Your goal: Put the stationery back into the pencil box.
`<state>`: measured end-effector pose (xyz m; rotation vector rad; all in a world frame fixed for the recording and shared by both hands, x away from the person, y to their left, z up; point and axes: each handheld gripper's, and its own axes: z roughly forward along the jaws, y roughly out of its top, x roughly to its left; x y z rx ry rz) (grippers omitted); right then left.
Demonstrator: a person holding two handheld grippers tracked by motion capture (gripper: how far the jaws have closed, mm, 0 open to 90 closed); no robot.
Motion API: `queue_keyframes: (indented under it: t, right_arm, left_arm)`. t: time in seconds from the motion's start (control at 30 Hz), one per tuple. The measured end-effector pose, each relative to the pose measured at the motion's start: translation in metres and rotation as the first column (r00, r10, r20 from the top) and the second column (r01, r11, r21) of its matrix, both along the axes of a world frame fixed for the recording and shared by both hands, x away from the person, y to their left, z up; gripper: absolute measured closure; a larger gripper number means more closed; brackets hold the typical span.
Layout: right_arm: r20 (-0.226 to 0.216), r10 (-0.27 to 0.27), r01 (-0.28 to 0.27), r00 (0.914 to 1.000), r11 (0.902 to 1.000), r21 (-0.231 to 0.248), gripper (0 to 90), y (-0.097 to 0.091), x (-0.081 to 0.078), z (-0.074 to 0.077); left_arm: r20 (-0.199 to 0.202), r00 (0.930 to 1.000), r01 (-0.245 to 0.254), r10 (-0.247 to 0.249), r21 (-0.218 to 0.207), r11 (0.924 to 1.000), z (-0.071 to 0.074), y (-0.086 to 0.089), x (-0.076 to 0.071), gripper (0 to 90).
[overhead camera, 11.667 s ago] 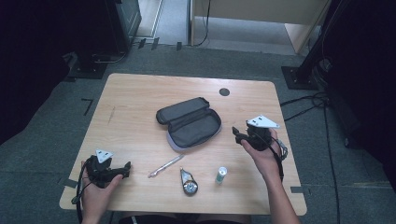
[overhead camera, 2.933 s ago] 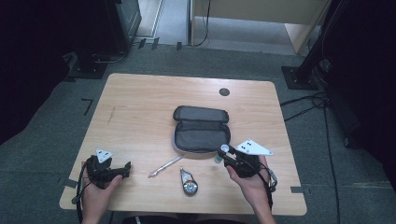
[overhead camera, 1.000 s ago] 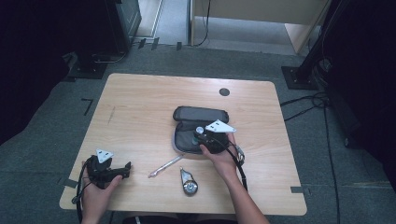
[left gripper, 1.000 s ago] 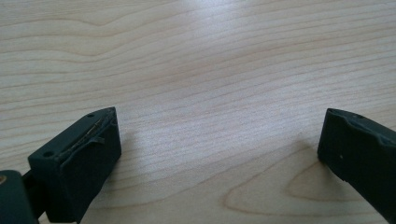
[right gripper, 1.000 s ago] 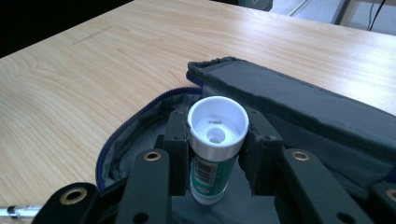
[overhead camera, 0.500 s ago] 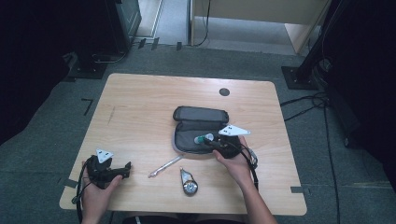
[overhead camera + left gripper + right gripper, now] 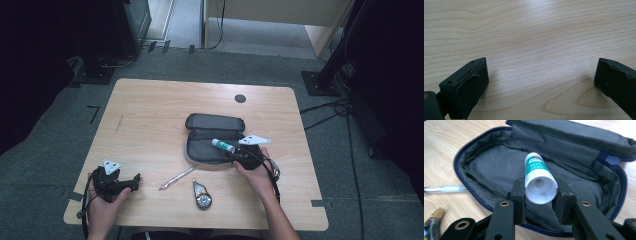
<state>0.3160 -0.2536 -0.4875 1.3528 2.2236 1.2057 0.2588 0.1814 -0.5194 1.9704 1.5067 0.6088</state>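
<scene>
- Right gripper (image 7: 540,202) is clamped on a glue stick (image 7: 538,180), pads squeezing the white bottom end from both sides, capped end poking forward, away from the jaws.
- The stick hangs right over the open pencil case (image 7: 486,167), above the grey lining of its lower half; I can't tell if it's touching the fabric yet. In the high view the stick (image 7: 223,145) sits just ahead of the gripper (image 7: 239,155), over the case (image 7: 200,150).
- Handling guess: light, rigid plastic tube, smooth and round, so it could roll or twist in the pads. Gripping across the barrel closer to the middle would probably feel safer than out at the end.
- The case looks soft and floppy, so it will likely give under the stick.
- Off to the gripper's left on the table: a pen (image 7: 446,189).
- Left gripper (image 7: 131,184) sits well apart, jaws wide with nothing between, bare table (image 7: 536,37) in front.
</scene>
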Motion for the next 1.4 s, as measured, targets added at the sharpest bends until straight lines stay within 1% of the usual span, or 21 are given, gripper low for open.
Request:
queue_keyframes:
  t: [0.07, 0.17, 0.27, 0.37, 0.4, 0.47, 0.57, 0.63, 0.67, 0.73, 0.83, 0.9, 0.97, 1.0, 1.07, 1.17, 1.23, 1.33, 1.4]
  right_arm:
    - [0.005, -0.021, 0.021, 0.9998, 0.9997, -0.011, 64.1, 0.000, 0.002, -0.001]
    - [0.011, -0.060, 0.060, 0.9981, 0.9969, -0.051, 61.4, 0.001, 0.004, -0.002]
    - [0.024, -0.089, 0.091, 0.9957, 0.9913, -0.095, 57.7, 0.002, 0.006, -0.004]
    - [0.042, -0.107, 0.112, 0.9934, 0.9799, -0.165, 55.3, 0.005, 0.007, -0.006]
    - [0.049, -0.119, 0.126, 0.9917, 0.9738, -0.189, 56.8, 0.006, 0.007, -0.006]
    - [0.064, -0.135, 0.145, 0.9888, 0.9668, -0.210, 55.7, 0.006, 0.008, -0.006]
    - [0.086, -0.163, 0.179, 0.9828, 0.9573, -0.227, 53.3, 0.005, 0.009, -0.005]
    - [0.094, -0.162, 0.180, 0.9823, 0.9575, -0.225, 52.4, 0.005, 0.009, -0.003]
    - [0.098, -0.158, 0.175, 0.9827, 0.9604, -0.216, 51.7, 0.005, 0.008, -0.002]
    - [0.106, -0.162, 0.181, 0.9812, 0.9605, -0.211, 49.8, 0.005, 0.005, 0.001]
    - [0.119, -0.154, 0.175, 0.9809, 0.9653, -0.194, 47.4, 0.006, 0.000, 0.006]
    - [0.127, -0.145, 0.166, 0.9812, 0.9709, -0.173, 44.9, 0.006, -0.005, 0.010]
    - [0.128, -0.144, 0.164, 0.9812, 0.9738, -0.158, 40.3, 0.007, -0.010, 0.012]
    - [0.127, -0.147, 0.166, 0.9810, 0.9740, -0.154, 36.5, 0.007, -0.012, 0.014]
    - [0.117, -0.146, 0.162, 0.9823, 0.9774, -0.137, 30.0, 0.008, -0.016, 0.016]
    - [0.103, -0.146, 0.160, 0.9838, 0.9775, -0.138, 22.0, 0.009, -0.022, 0.018]
    - [0.096, -0.140, 0.152, 0.9855, 0.9798, -0.130, 18.2, 0.010, -0.026, 0.019]
    - [0.076, -0.149, 0.157, 0.9859, 0.9806, -0.117, 9.1, 0.014, -0.033, 0.020]
    - [0.082, -0.149, 0.159, 0.9854, 0.9790, -0.128, 3.1, 0.018, -0.038, 0.020]
  left_arm:
    - [0.000, 1.0000, 0.000, 0.000, 0.000, 1.0000, 0.000, 0.000, 0.000, 0.0]
    - [0.000, 1.0000, 0.000, 0.000, 0.000, 1.0000, 0.000, 0.000, 0.000, 0.0]
    - [0.000, 1.0000, 0.000, 0.000, 0.000, 1.0000, 0.000, 0.000, 0.000, 0.0]
    - [0.000, 1.0000, 0.000, 0.000, 0.000, 1.0000, 0.000, 0.000, 0.000, 0.0]
    - [0.000, 1.0000, 0.000, 0.000, 0.000, 1.0000, 0.000, 0.000, 0.000, 0.0]
    - [0.000, 1.0000, 0.000, 0.000, 0.000, 1.0000, 0.000, 0.000, 0.000, 0.0]
    - [0.000, 1.0000, 0.000, 0.000, 0.000, 1.0000, 0.000, 0.000, 0.000, 0.0]
    - [0.000, 1.0000, 0.000, 0.000, 0.000, 1.0000, 0.000, 0.000, 0.000, 0.0]
    - [0.000, 1.0000, 0.000, 0.000, 0.000, 1.0000, 0.000, 0.000, 0.000, 0.0]
    - [0.000, 1.0000, 0.000, 0.000, 0.000, 1.0000, 0.000, 0.000, 0.000, 0.0]
    - [0.000, 1.0000, 0.000, 0.000, 0.000, 1.0000, 0.000, 0.000, 0.000, 0.0]
    - [0.000, 1.0000, 0.000, 0.000, 0.000, 1.0000, 0.000, 0.000, 0.000, 0.0]
    - [0.000, 1.0000, 0.000, 0.000, 0.000, 1.0000, 0.000, 0.000, 0.000, 0.0]
    - [0.000, 1.0000, 0.000, 0.000, 0.000, 1.0000, 0.000, 0.000, 0.000, 0.0]
    - [0.000, 1.0000, 0.000, 0.000, 0.000, 1.0000, 0.000, 0.000, 0.000, 0.0]
    - [0.000, 1.0000, 0.000, 0.000, 0.000, 1.0000, 0.000, 0.000, 0.000, 0.0]
    - [0.000, 1.0000, 0.000, 0.000, 0.000, 1.0000, 0.000, 0.000, 0.000, 0.0]
    - [0.000, 1.0000, 0.000, 0.000, 0.000, 1.0000, 0.000, 0.000, 0.000, 0.0]
    - [0.000, 1.0000, 0.000, 0.000, 0.000, 1.0000, 0.000, 0.000, 0.000, 0.0]
